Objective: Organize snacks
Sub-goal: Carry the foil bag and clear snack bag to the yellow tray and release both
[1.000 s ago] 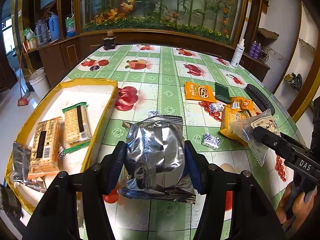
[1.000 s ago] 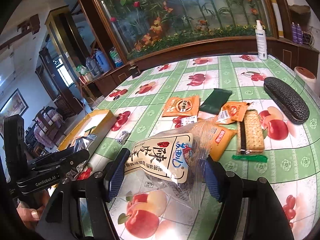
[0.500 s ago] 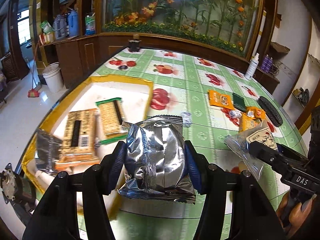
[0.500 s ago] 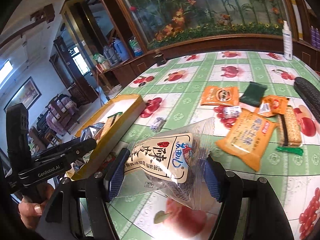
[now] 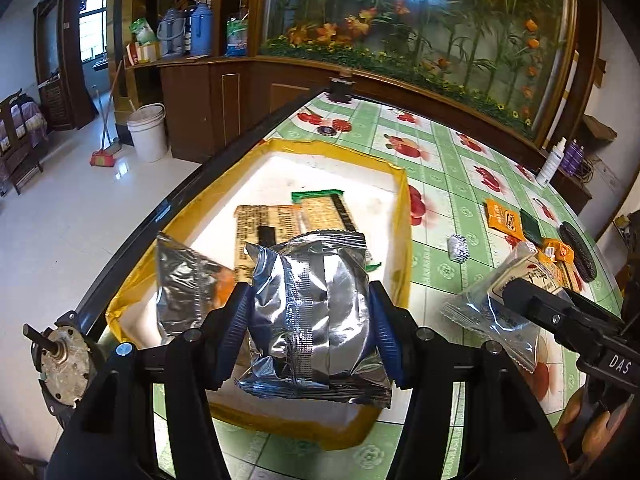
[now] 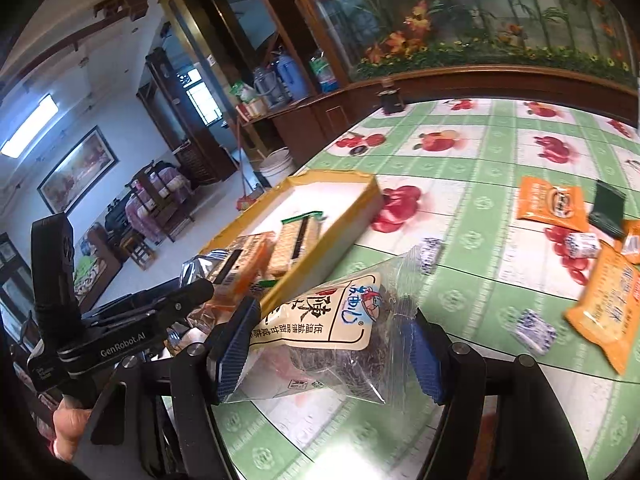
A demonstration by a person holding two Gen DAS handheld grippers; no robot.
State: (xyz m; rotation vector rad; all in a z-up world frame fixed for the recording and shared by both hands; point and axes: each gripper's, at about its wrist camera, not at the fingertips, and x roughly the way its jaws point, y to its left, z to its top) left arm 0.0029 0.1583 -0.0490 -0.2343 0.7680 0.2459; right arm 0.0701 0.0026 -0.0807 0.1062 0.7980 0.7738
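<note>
Fruit-print green tablecloth point(image 5: 448, 168), yellow-rimmed tray point(image 5: 402, 208) at the near left. My left gripper point(image 5: 310, 320) is clamped on a silver pouch point(image 5: 312, 312) above the tray; right gripper point(image 6: 328, 344) is clamped on a clear plum bag point(image 6: 320, 320) just beside it. I'd lower the pouch flat into bare tray space. Tray count: two cracker packs, one silver bag. Loose: three wrapped candies.
</note>
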